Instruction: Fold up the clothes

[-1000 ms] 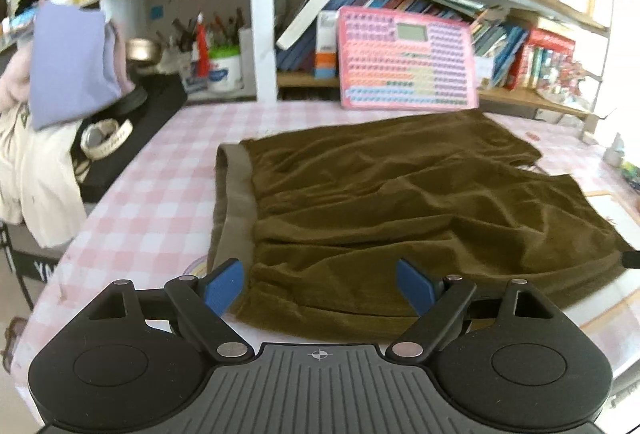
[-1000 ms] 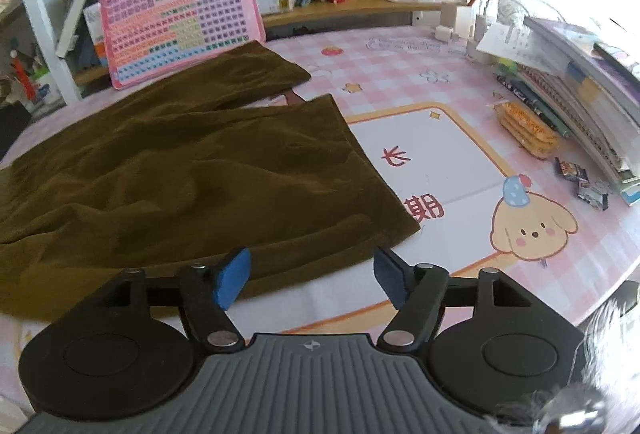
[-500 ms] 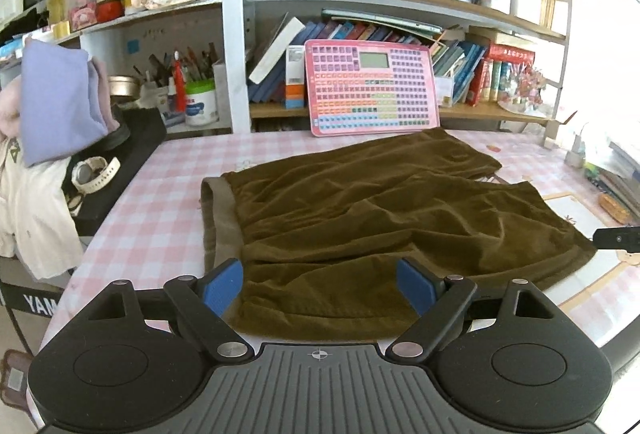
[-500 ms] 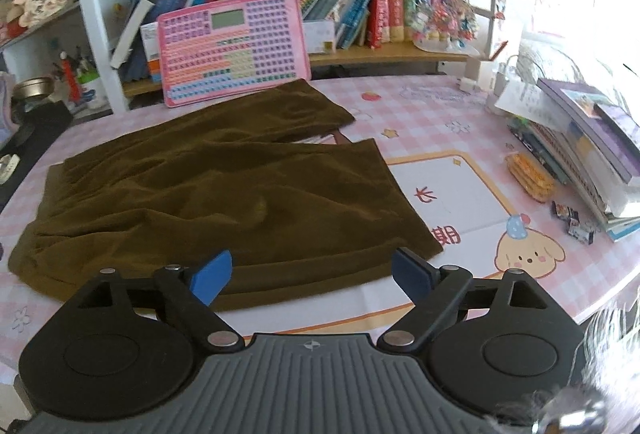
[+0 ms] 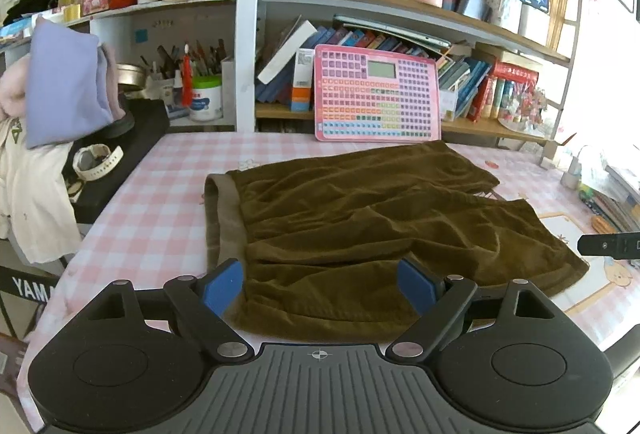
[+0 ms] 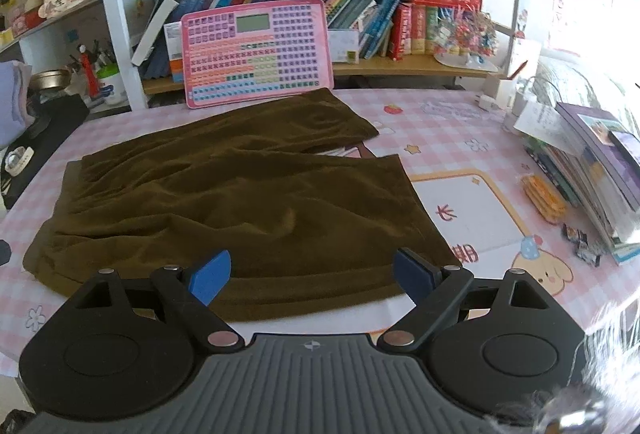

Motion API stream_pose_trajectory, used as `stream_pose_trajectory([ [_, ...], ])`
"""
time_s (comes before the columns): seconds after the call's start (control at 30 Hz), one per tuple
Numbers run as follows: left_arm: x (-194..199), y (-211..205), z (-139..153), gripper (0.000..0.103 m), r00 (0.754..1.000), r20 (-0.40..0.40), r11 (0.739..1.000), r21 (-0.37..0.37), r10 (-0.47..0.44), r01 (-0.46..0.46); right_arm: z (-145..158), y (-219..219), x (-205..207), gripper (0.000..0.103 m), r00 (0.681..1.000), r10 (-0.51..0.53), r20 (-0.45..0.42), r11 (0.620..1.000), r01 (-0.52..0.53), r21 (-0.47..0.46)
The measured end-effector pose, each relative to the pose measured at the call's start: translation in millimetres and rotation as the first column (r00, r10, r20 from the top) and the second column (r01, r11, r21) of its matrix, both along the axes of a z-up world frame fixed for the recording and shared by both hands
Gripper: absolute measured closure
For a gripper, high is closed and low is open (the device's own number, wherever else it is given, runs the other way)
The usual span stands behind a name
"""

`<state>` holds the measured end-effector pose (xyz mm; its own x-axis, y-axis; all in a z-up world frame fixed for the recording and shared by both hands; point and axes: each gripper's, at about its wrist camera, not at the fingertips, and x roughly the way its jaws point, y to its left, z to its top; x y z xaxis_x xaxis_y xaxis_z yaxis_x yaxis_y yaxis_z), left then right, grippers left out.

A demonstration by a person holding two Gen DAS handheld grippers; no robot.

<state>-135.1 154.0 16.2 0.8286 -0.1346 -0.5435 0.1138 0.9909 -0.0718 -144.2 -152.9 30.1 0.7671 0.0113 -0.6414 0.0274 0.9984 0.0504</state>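
Note:
Olive-brown velvet shorts [image 5: 368,226] [image 6: 232,198] lie spread flat on the pink checked table, waistband [image 5: 226,218] to the left, two legs pointing right. My left gripper [image 5: 320,284] hovers open above the near edge by the waistband, blue pads wide apart and holding nothing. My right gripper [image 6: 312,272] is open too, over the near hem of the front leg. A dark part of the right gripper [image 5: 608,245] shows at the right edge of the left wrist view.
A pink keypad toy [image 5: 376,94] [image 6: 256,52] leans on the bookshelf behind the shorts. Folded lilac cloth [image 5: 66,86] and a black stand with a watch [image 5: 98,160] sit left. Stacked books [image 6: 592,162], snack packets [image 6: 544,196] and a printed mat [image 6: 476,218] lie right.
Both grippers have pulled back and risen from the shorts, so more shelf and table show. Jaws stay open and the shorts have not moved.

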Motion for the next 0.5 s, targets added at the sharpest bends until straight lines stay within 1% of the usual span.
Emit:
stream_pose_trajectory([
  [0.27,20.3,-3.8,-3.9,0.016,1.000,-0.017,1.000,0.007,-0.003,0.004,-4.0,-2.9,18.7,0.015,1.000,0.026,-0.018,1.000,-0.026,0.001],
  [0.5,56.1,-12.1,-13.1,0.016,0.998,-0.058,1.000,0.015,0.014,-0.013,-9.9,-13.4,55.5,0.015,0.997,0.059,-0.046,0.998,-0.059,-0.002],
])
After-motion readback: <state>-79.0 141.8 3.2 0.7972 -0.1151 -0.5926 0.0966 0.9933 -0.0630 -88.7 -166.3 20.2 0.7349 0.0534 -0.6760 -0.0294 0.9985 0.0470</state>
